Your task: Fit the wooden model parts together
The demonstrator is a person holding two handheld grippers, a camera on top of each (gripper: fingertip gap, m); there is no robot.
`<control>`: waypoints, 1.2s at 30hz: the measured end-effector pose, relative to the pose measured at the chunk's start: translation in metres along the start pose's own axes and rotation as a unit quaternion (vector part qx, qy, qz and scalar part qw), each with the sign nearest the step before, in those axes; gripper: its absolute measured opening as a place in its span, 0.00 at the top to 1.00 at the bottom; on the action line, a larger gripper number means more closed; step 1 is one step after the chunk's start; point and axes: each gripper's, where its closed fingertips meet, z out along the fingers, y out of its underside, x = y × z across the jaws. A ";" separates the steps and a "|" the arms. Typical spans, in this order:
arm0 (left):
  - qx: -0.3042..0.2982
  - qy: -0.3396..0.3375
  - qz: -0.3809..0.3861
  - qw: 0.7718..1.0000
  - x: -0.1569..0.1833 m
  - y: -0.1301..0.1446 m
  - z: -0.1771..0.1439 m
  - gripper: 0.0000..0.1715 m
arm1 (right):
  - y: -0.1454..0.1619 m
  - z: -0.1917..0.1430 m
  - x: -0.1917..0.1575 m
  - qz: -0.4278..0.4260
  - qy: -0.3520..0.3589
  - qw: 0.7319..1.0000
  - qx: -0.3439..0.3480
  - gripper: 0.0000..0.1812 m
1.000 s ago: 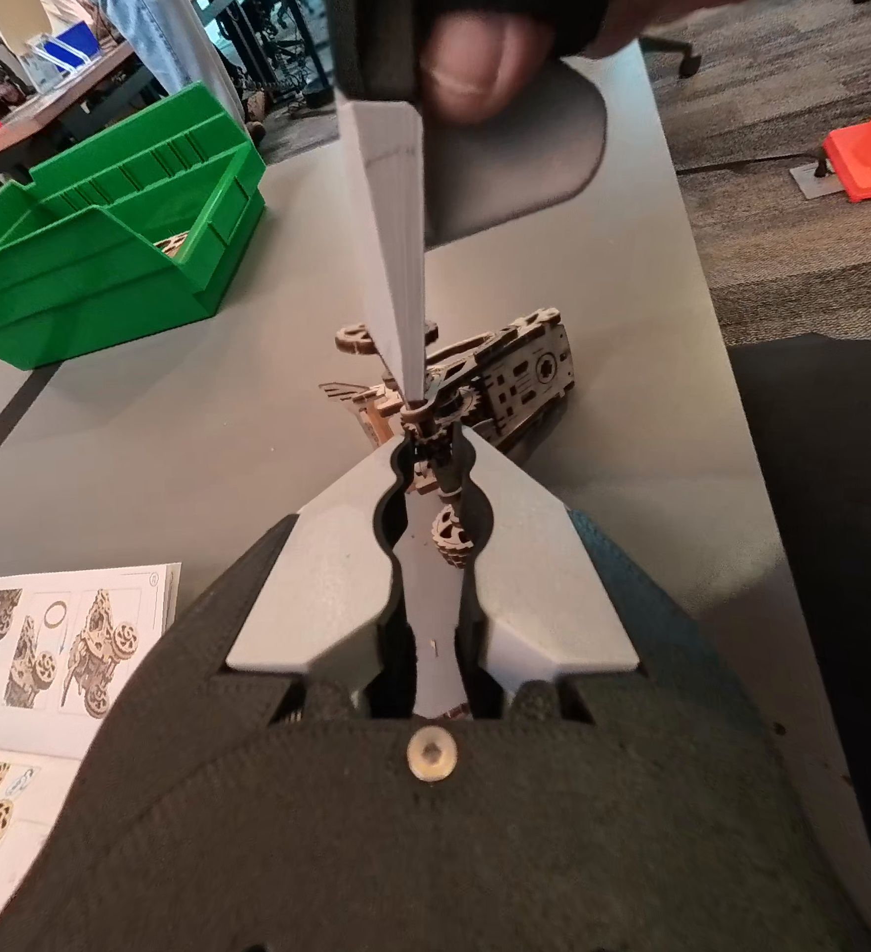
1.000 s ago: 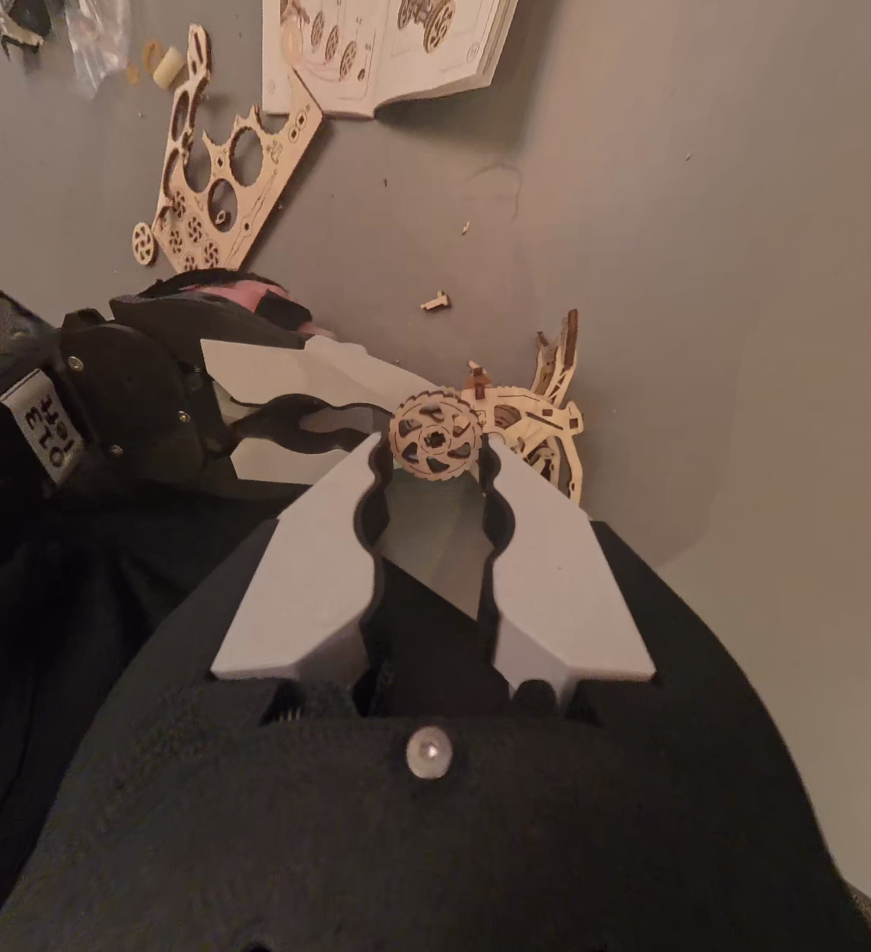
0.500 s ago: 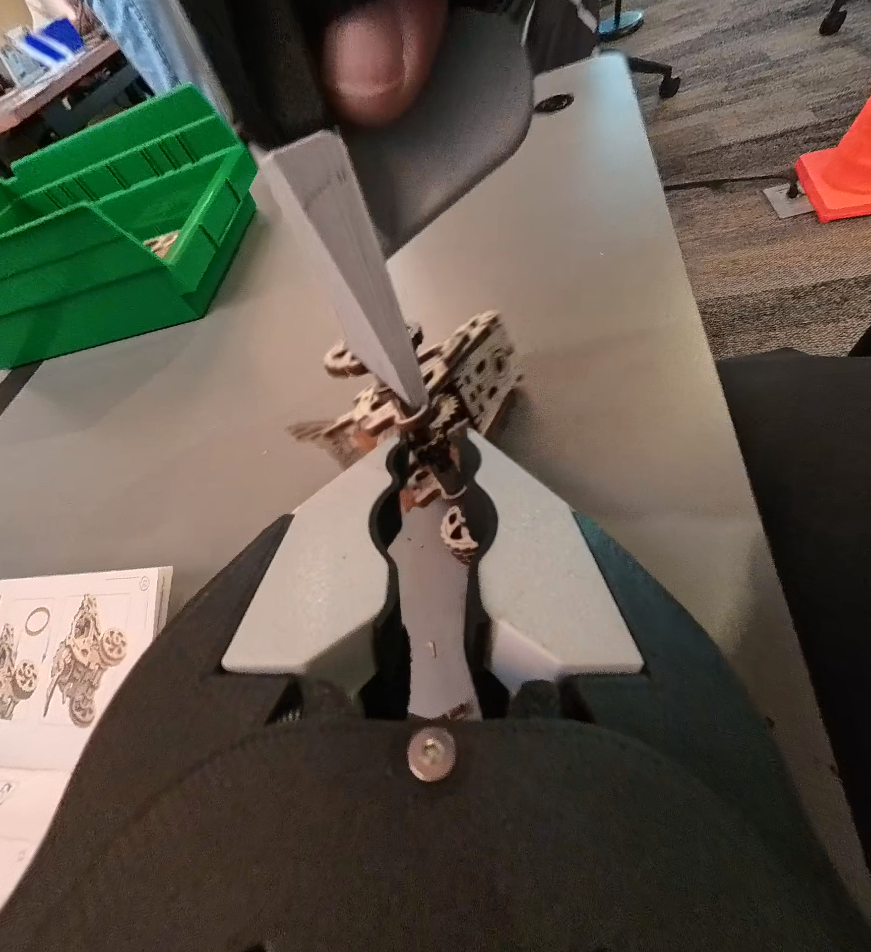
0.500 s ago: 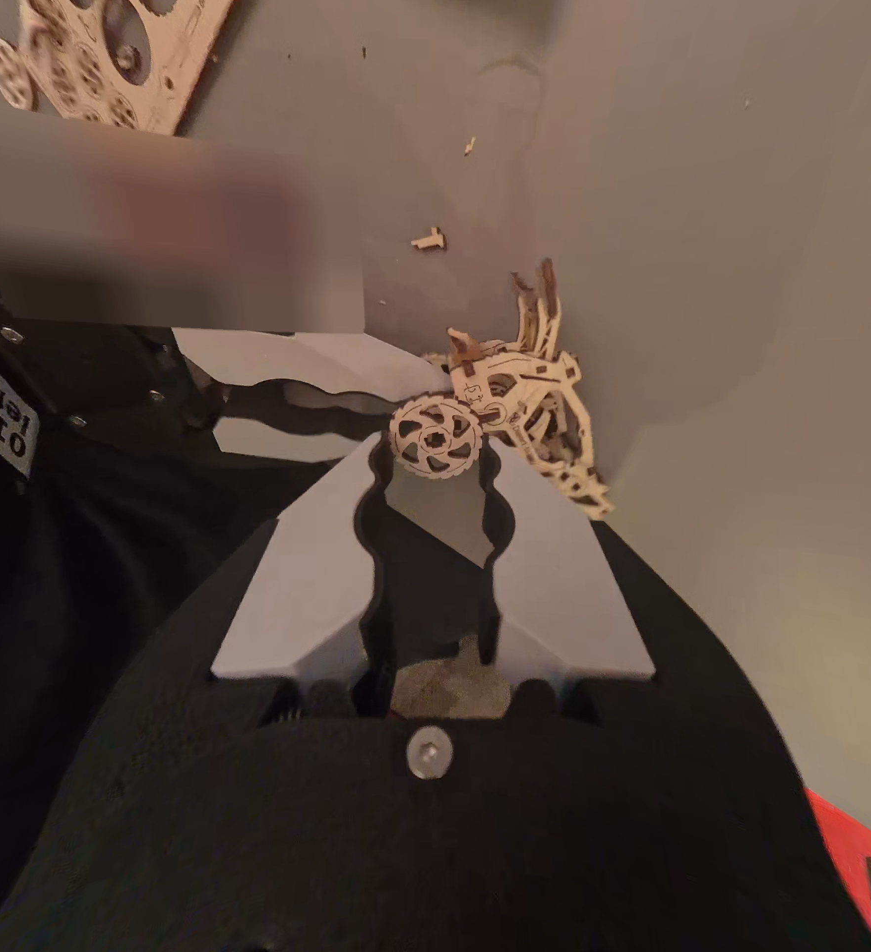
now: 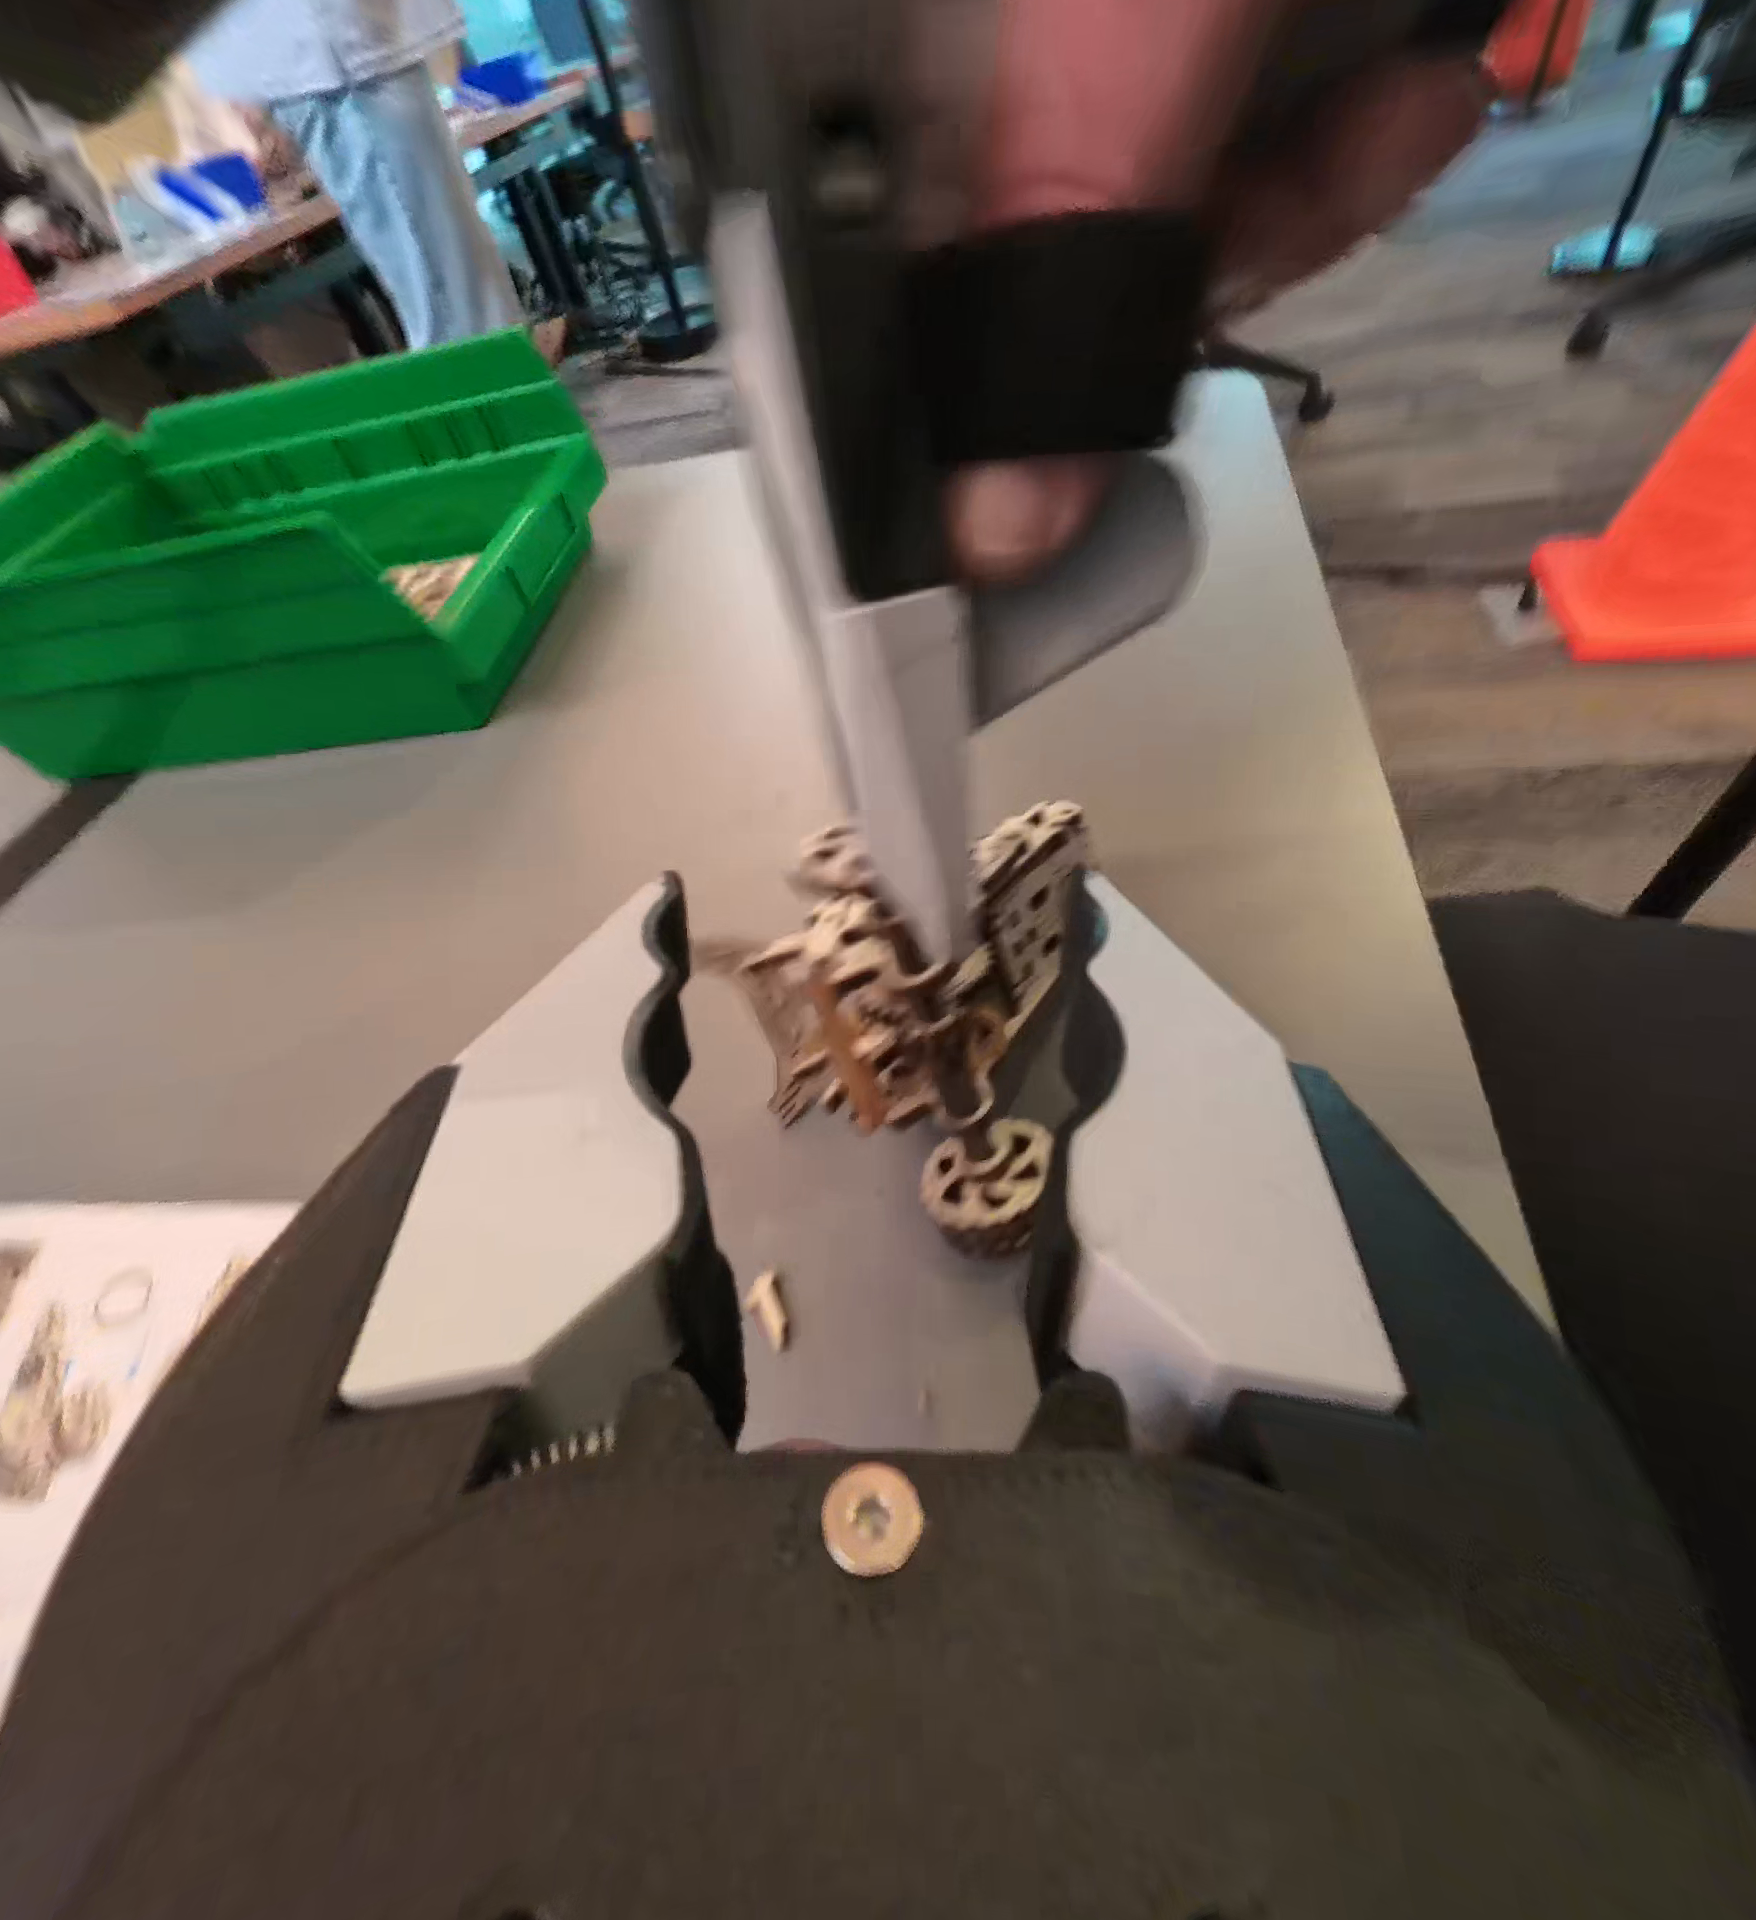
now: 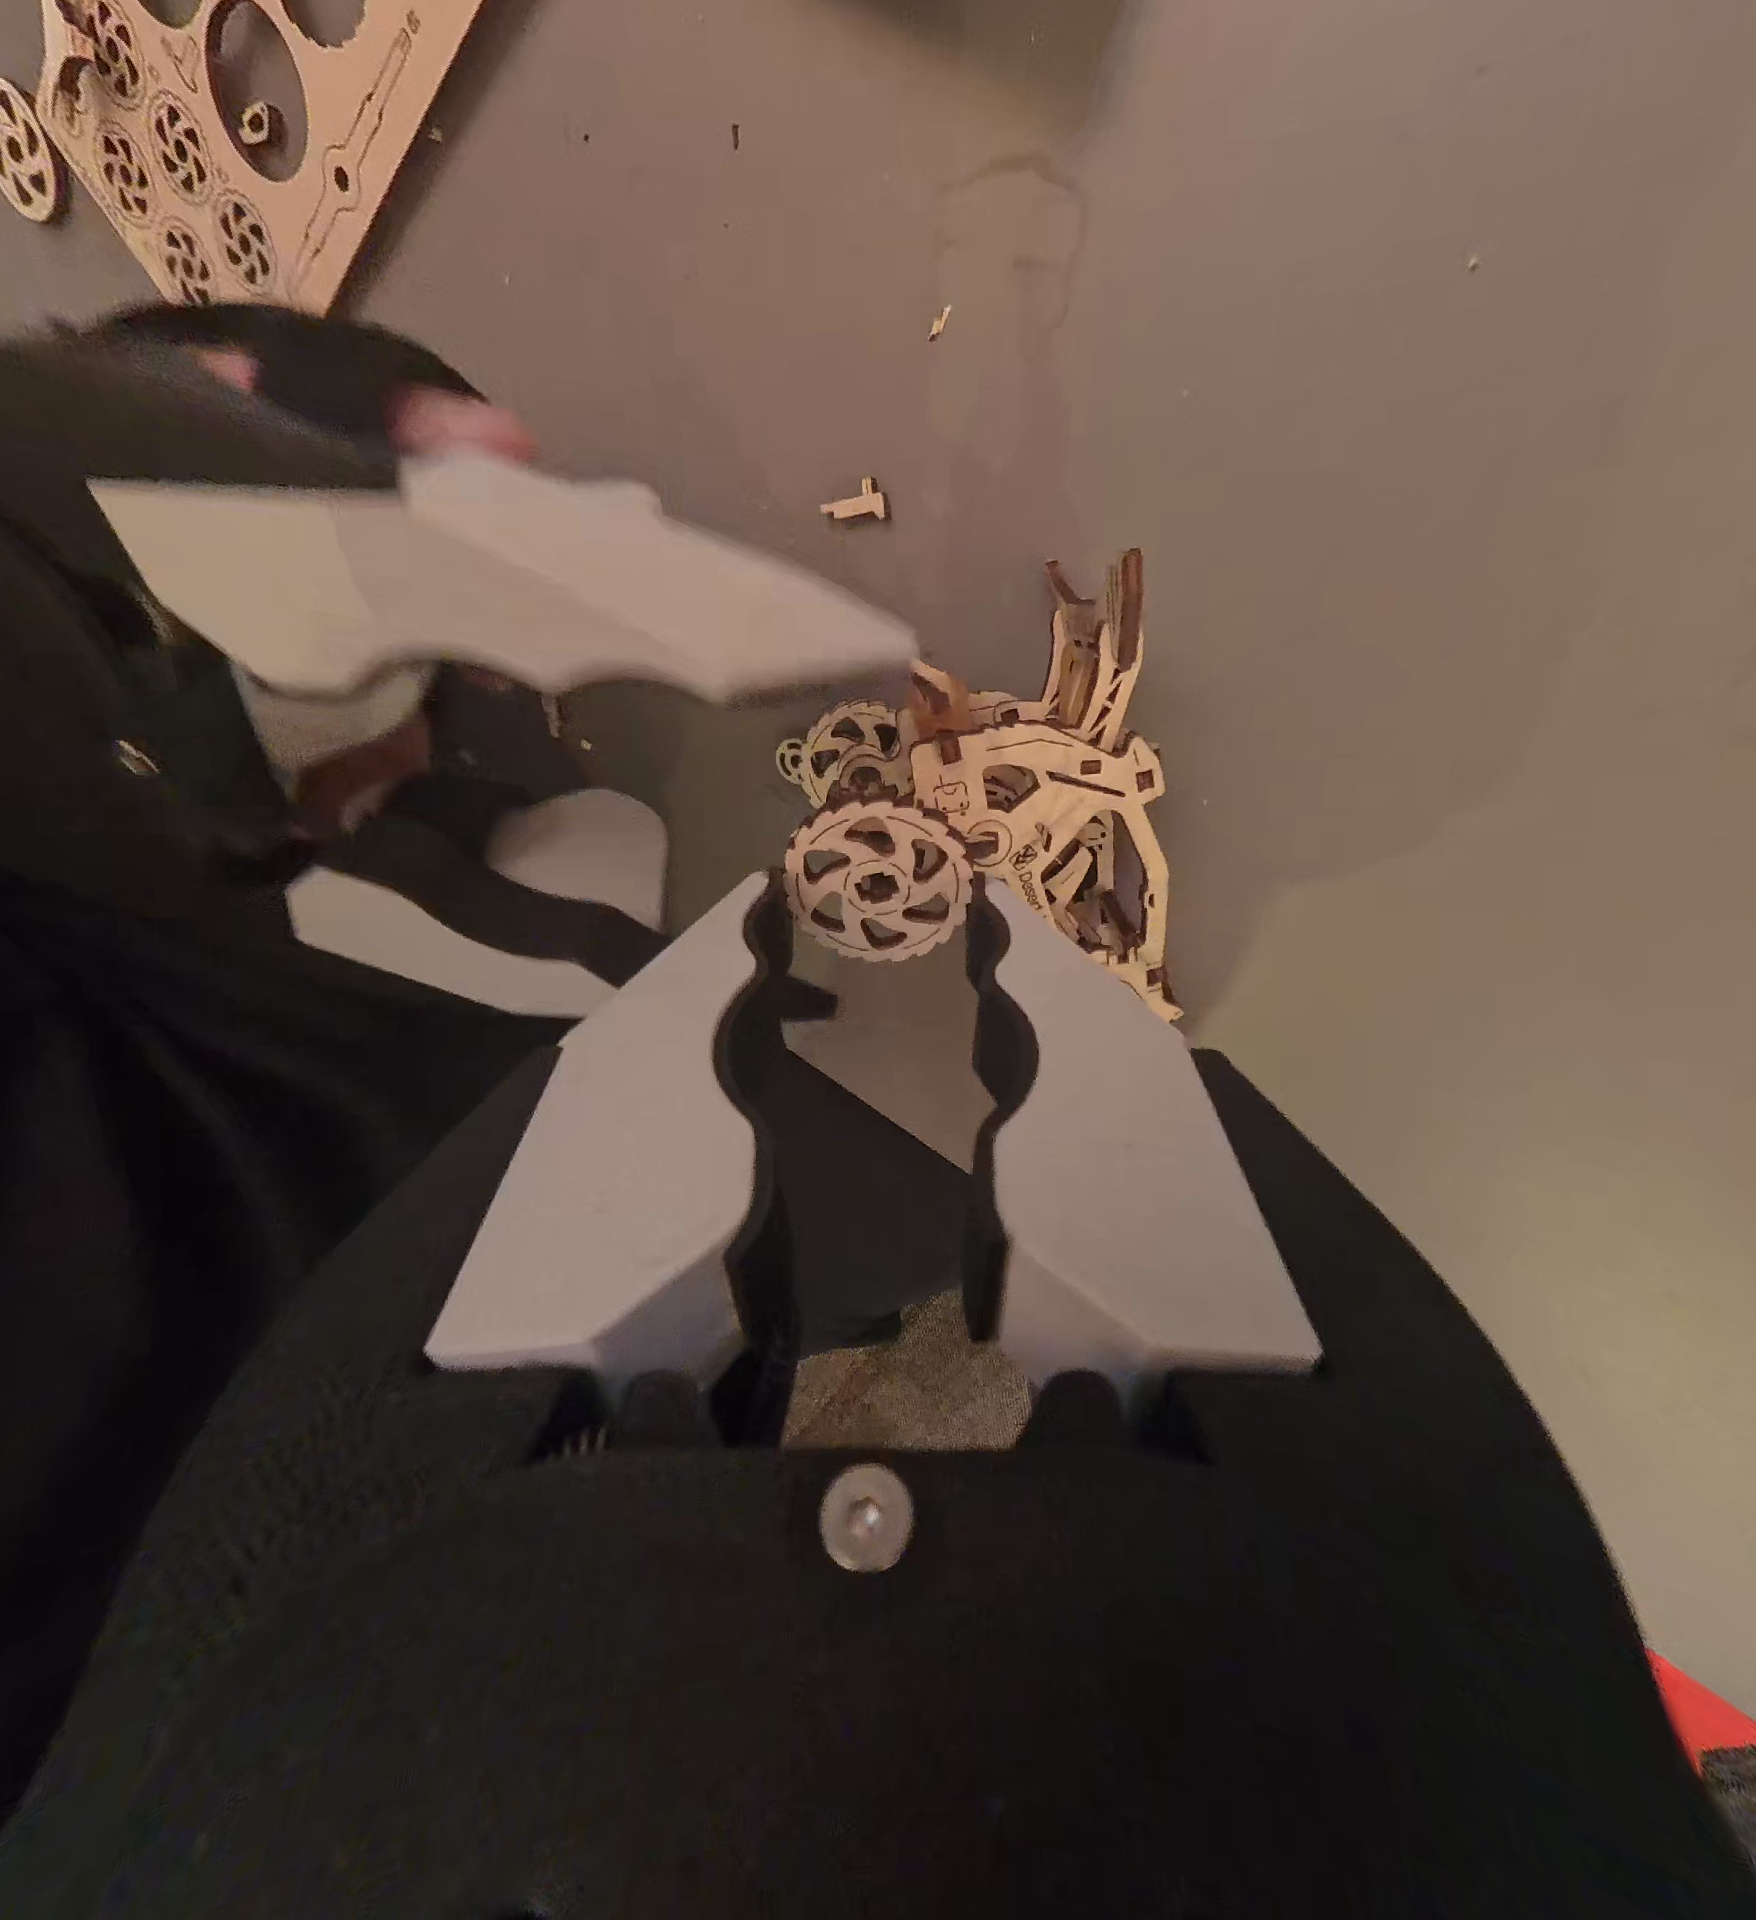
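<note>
The wooden model (image 5: pixel 895 1008) is a small laser-cut assembly with gears, seen between my left gripper's (image 5: pixel 876 904) spread fingers. The left gripper is open and holds nothing; the model's near wheel (image 5: pixel 983 1195) sits close to its right finger. My right gripper (image 5: pixel 931 914) comes down from above onto the model's middle. In the right wrist view the right gripper (image 6: pixel 876 894) is shut on a spoked wooden wheel (image 6: pixel 879 883) that sits against the side of the model (image 6: pixel 1050 821). The open left gripper (image 6: pixel 780 743) shows to the left there. I cannot tell whether the model rests on the grey table (image 5: pixel 438 883).
A green bin (image 5: pixel 261 561) stands at the table's far left. An instruction booklet (image 5: pixel 74 1351) lies at the near left. A loose wooden peg (image 5: pixel 770 1325) lies between my left fingers. A punched parts sheet (image 6: pixel 209 135) lies farther off. An orange cone (image 5: pixel 1705 520) stands on the floor past the table's right edge. My two grippers' fingertips are within a few centimetres of each other.
My left gripper has opened and let go of the model. The right gripper stays shut on the wheel, and the model has turned more upright.
</note>
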 end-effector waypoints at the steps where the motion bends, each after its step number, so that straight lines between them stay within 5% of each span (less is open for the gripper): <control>1: 0.006 0.007 0.013 1.000 0.007 -0.003 0.004 0.64 | -0.001 0.000 -0.001 0.001 -0.003 1.000 0.002 0.82; 6: 0.023 -0.022 0.007 0.999 0.000 -0.007 0.007 0.82 | 0.000 0.002 -0.004 0.003 -0.010 1.000 0.008 0.82; 22: 0.052 -0.007 -0.023 0.998 0.002 -0.007 0.006 0.82 | -0.005 -0.003 -0.008 -0.056 -0.021 0.990 0.131 0.79; 36: 0.061 0.036 -0.070 0.995 0.002 -0.002 0.002 0.82 | -0.008 -0.002 -0.007 -0.018 0.034 0.991 0.128 0.83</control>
